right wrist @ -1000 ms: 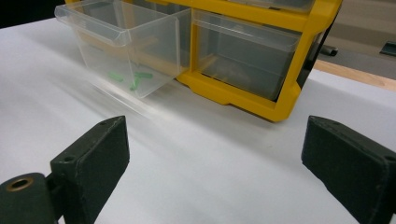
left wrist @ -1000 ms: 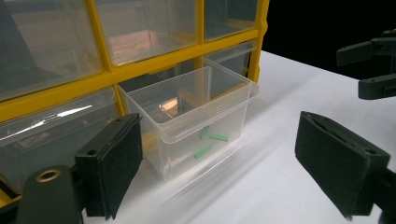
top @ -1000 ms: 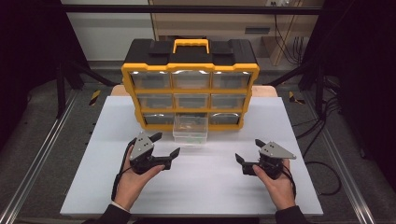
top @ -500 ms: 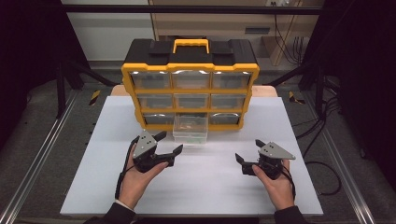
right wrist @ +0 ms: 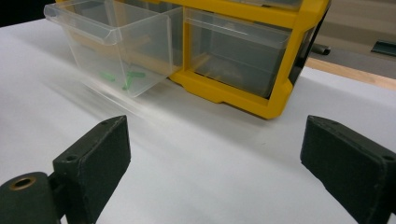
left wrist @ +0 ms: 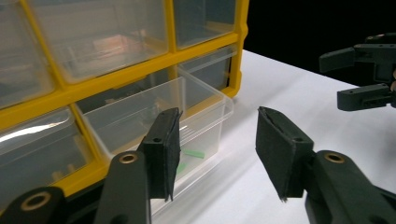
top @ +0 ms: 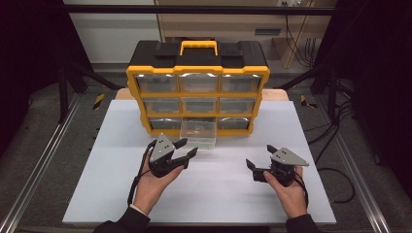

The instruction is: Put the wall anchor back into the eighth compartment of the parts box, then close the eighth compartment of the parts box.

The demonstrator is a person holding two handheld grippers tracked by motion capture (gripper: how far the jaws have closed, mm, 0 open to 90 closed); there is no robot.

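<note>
A yellow and black drawer organizer (top: 197, 87) stands at the back of the white table top (top: 97, 184). Its bottom middle clear drawer (top: 198, 133) is pulled out, with small green pieces (left wrist: 192, 153) on its floor. My left gripper (top: 187, 147) hovers just in front and left of that drawer; its jaws have just been closing, they stand partly apart, and nothing is between them. In the left gripper view the drawer (left wrist: 201, 107) lies right behind the jaws. My right gripper (top: 259, 156) is wide open over bare table at the right, away from the drawer (right wrist: 116, 42).
The organizer's other clear drawers (top: 198, 104) are pushed in, and a yellow handle (top: 198, 47) tops the case. Dark floor, metal rails (top: 34, 170) and cables (top: 335, 145) surround the table. In the left gripper view the right gripper (left wrist: 331, 80) shows far off.
My left gripper has moved forward and to the right, closer to the open drawer, and its jaws have narrowed. The right gripper has stayed in place.
</note>
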